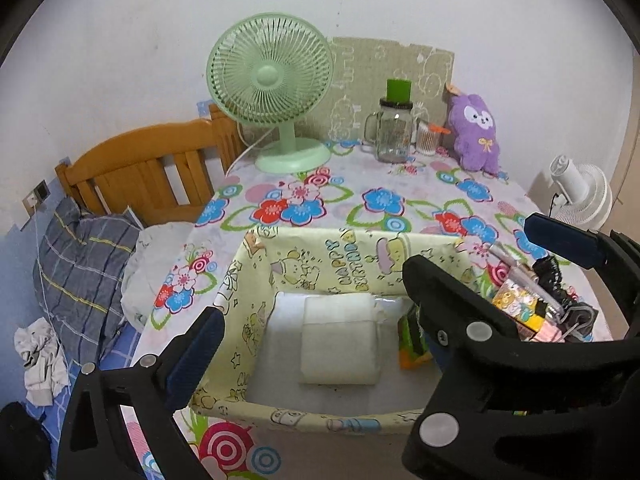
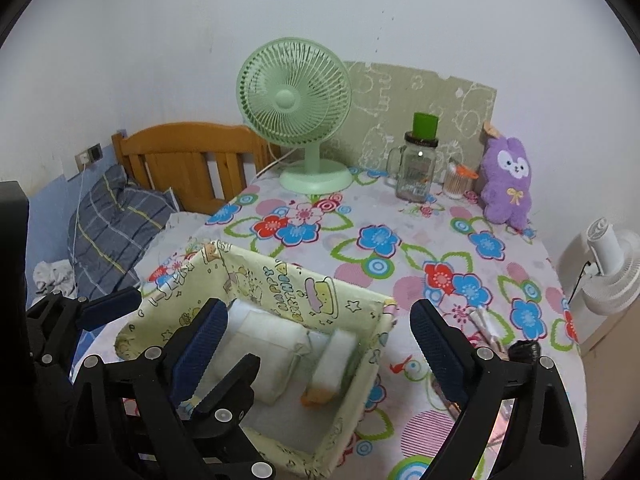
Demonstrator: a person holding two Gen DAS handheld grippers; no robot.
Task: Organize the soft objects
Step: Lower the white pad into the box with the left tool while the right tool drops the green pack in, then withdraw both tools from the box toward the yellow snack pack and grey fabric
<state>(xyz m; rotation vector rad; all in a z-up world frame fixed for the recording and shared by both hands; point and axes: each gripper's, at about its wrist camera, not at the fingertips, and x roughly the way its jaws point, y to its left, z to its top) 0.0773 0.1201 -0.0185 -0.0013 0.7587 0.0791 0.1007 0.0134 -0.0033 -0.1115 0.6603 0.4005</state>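
A yellow cartoon-print fabric basket [image 1: 320,258] [image 2: 280,280] stands on the flowered table. Inside lie a white tissue pack [image 1: 340,340] [image 2: 268,348] and an orange-and-green packet [image 1: 412,340] with a white sponge-like block [image 2: 336,356]. A purple plush toy [image 1: 476,132] [image 2: 506,178] sits upright at the far right of the table by the wall. My left gripper [image 1: 320,316] is open and empty above the basket. My right gripper [image 2: 320,332] is open and empty over the basket's right corner; it also shows in the left wrist view [image 1: 560,240].
A green desk fan [image 1: 276,92] [image 2: 296,116], a glass mug with a green lid [image 1: 394,128] [image 2: 416,164] and a cotton-swab jar [image 2: 456,184] stand at the back. Small stationery items [image 1: 532,300] lie right of the basket. A bed with a pillow [image 1: 84,264] is left, a white fan [image 2: 612,264] right.
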